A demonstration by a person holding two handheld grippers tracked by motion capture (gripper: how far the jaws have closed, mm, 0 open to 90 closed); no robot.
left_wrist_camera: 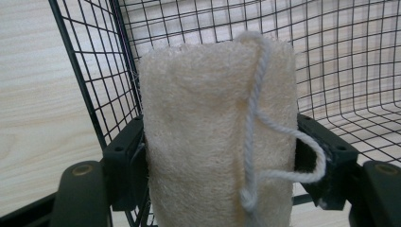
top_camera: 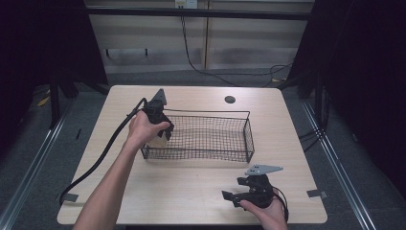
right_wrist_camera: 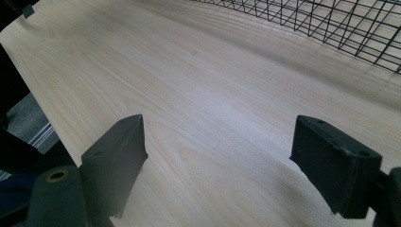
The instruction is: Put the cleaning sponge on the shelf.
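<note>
The left hand-held gripper (left_wrist_camera: 220,156) is clamped about halfway on a cream, fibrous loofah pad with a white string loop (left_wrist_camera: 217,127), held at the left end of the black wire-mesh basket (top_camera: 206,136). A good release likely means lowering the pad clear of the mesh wall before letting go, minding the loop. The right hand-held gripper (right_wrist_camera: 217,156) hangs wide open and empty over the pale wood-grain desk (top_camera: 191,191). Grey floor, dark surroundings and trailing cables lie beyond.
</note>
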